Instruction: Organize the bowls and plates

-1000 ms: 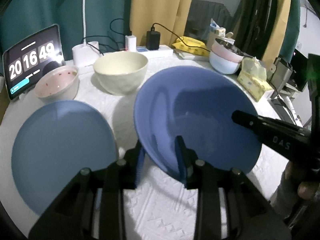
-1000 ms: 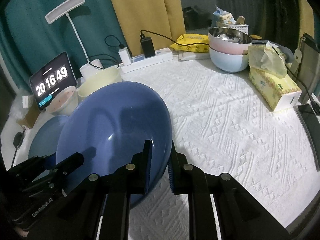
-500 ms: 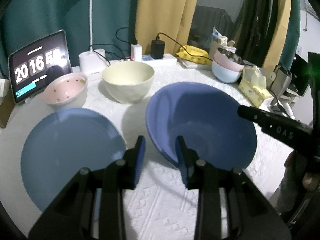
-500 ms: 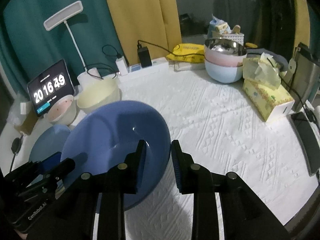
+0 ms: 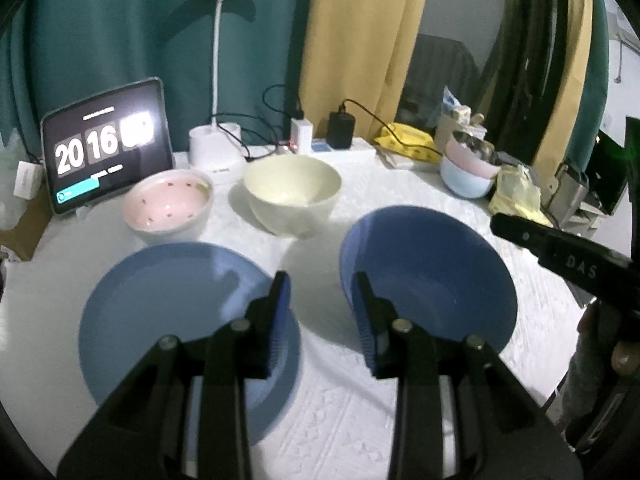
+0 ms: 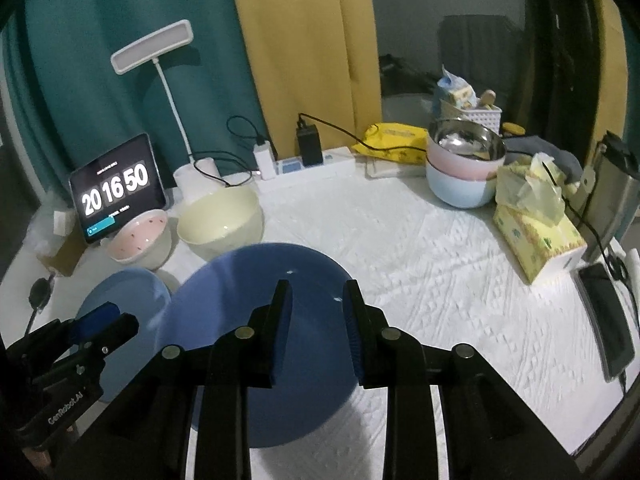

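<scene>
A dark blue plate (image 5: 432, 276) lies on the white cloth, right of a lighter blue plate (image 5: 176, 312). Behind them stand a pink dotted bowl (image 5: 168, 204) and a cream bowl (image 5: 292, 192). My left gripper (image 5: 322, 284) is open and empty, hovering between the two plates. My right gripper (image 6: 316, 292) is open and empty, above the dark blue plate (image 6: 240, 292). The lighter plate (image 6: 128, 292), pink bowl (image 6: 140, 238) and cream bowl (image 6: 220, 224) also show in the right wrist view. The left gripper (image 6: 104, 320) shows at its lower left.
A tablet clock (image 5: 104, 148), lamp base (image 5: 216, 152) and power strip (image 5: 340, 148) line the back. Stacked bowls (image 6: 464, 172) with a steel one on top, a tissue box (image 6: 540, 240) and a phone (image 6: 608, 320) sit at the right.
Both grippers let go of the dark blue plate, opened and pulled back upward. The plate, tilted and held before, now lies flat on the cloth.
</scene>
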A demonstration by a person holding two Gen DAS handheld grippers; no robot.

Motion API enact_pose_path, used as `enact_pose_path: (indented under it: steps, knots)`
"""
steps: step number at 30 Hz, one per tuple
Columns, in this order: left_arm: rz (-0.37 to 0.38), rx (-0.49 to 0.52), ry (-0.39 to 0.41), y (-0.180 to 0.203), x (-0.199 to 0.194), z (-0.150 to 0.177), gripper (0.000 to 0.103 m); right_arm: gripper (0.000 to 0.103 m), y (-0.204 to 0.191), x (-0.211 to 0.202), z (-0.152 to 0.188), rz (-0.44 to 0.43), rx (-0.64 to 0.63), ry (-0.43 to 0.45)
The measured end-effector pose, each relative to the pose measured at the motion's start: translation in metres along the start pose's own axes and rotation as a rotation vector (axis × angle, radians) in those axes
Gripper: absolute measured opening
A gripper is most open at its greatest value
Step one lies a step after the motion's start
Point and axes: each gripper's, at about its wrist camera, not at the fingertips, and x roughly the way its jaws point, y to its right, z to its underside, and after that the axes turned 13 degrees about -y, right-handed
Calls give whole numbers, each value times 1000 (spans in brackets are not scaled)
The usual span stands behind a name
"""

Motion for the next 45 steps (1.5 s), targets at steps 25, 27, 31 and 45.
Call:
enact_pose_path:
  steps: [25, 27, 31, 45]
  knots:
    - [-32, -56, 97, -43, -18, -47, 46, 27, -37, 0, -54, -101, -64, 24]
    - [-30, -59, 92, -46, -16, -51, 46, 27, -39, 2, -58, -103, -69, 20]
    - [-27, -65, 71, -51, -5, -63, 46, 28, -44, 14, -68, -103, -59, -15]
    - [25, -86, -29, -65, 44, -95, 46, 40, -54, 75, -95, -97, -26, -142]
